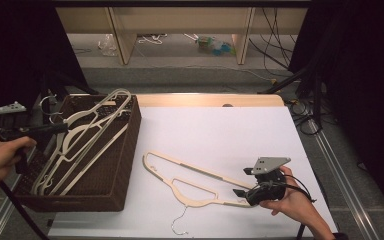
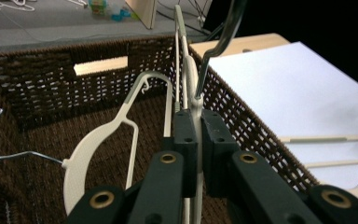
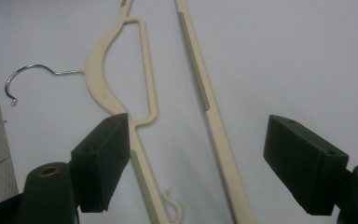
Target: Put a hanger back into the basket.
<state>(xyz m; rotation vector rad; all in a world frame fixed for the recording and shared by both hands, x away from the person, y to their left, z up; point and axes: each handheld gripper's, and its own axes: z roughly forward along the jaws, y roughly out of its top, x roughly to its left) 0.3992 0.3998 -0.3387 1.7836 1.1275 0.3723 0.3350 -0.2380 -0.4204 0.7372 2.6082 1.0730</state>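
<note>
Pinching the neck of a cream hanger [image 2: 193, 109] between its closed jaws, the left gripper [image 2: 198, 135] holds it over the brown wicker basket [image 1: 125, 165] at the left of the high view. At lower right, the right gripper [image 3: 198, 163], jaws spread wide, hovers over another hanger [image 1: 195, 182] lying flat on the white table [image 1: 220, 130].

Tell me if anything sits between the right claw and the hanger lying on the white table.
Nothing visible does. The right claw is open right over the hanger on the white table, its jaws straddling the hanger's two cream bars, with bare tabletop around them. The wicker basket stands well off to the side.
</note>
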